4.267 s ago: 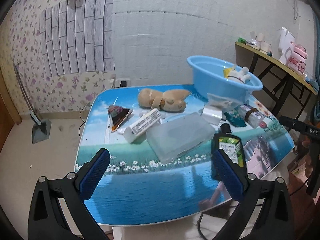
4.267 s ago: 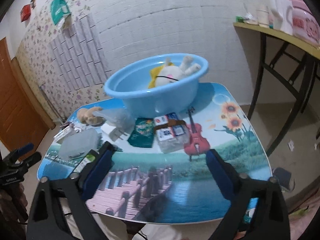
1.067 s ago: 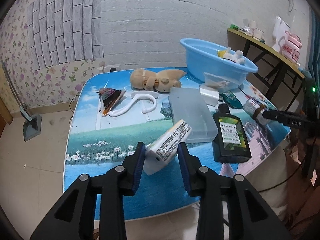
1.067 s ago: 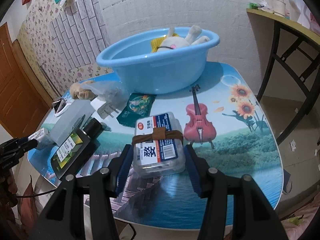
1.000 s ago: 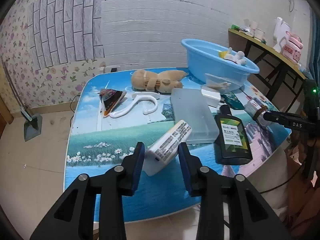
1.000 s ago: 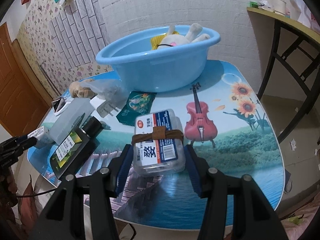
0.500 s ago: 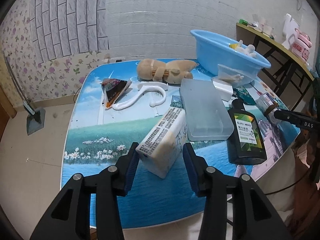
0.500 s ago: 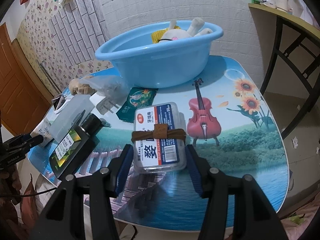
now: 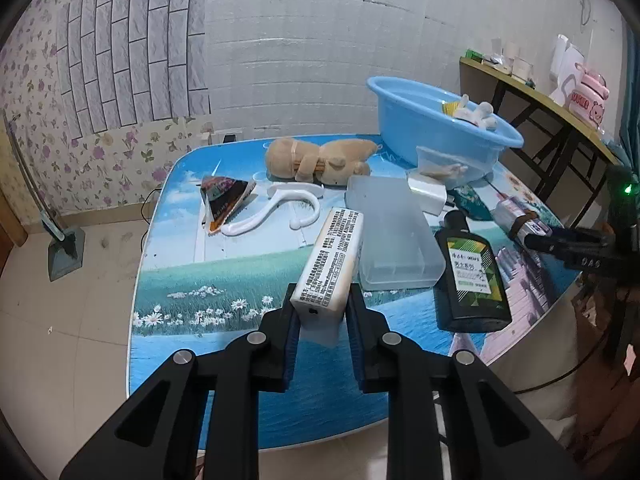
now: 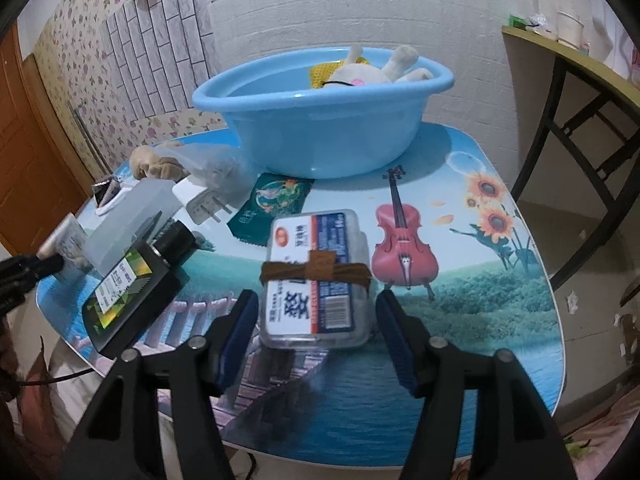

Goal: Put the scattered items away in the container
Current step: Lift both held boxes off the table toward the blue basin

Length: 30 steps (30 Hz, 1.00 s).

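My left gripper (image 9: 320,306) is shut on a long white box with black print (image 9: 330,258), held above the table's near edge. My right gripper (image 10: 314,320) is shut on a clear plastic box with a blue and white label and a brown band (image 10: 314,276), held just above the table. The blue basin (image 10: 320,120) stands behind it with a white plush toy (image 10: 372,70) inside; it also shows at the back right in the left wrist view (image 9: 436,128). The right gripper with its box shows at the right there (image 9: 520,220).
On the table lie a dark bottle (image 9: 468,276), a frosted plastic case (image 9: 390,232), a tan plush toy (image 9: 320,158), a white hook (image 9: 276,210), a triangular packet (image 9: 222,196), a white plug (image 10: 200,200), a green sachet (image 10: 276,200) and a clear bag (image 9: 440,164). A side table (image 10: 568,64) stands at the right.
Both grippers closed on their boxes and lifted them. The left box turned more lengthwise between the fingers; the right box rose a little toward the basin.
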Each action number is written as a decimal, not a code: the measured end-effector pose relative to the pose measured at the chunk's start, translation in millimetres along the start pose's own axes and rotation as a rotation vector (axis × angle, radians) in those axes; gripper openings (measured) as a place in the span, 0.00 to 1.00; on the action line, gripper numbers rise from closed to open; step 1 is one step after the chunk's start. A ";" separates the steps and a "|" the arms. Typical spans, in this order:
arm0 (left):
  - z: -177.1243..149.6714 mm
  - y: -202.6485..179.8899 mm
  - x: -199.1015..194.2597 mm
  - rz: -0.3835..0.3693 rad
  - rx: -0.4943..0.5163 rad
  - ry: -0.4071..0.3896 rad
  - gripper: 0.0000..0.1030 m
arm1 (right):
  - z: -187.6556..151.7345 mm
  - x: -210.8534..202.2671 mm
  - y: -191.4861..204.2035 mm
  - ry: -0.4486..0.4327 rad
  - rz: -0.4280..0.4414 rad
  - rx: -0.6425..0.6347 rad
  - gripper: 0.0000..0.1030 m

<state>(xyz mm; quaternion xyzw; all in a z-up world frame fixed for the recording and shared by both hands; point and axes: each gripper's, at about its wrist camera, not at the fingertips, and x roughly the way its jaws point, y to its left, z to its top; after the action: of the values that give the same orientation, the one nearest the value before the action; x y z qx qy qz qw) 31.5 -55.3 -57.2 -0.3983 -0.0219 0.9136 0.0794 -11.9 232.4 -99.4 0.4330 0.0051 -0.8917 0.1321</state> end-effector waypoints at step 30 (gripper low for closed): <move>90.2 -74.5 -21.2 -0.110 0.149 -0.137 0.20 | 40.7 -95.5 6.5 -0.291 0.164 -0.002 0.49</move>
<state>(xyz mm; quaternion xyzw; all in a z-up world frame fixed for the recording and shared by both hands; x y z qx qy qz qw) -10.6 16.9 27.4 -0.3260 0.0188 0.9320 0.1572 14.6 243.1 0.6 0.2981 -0.0486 -0.9312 0.2043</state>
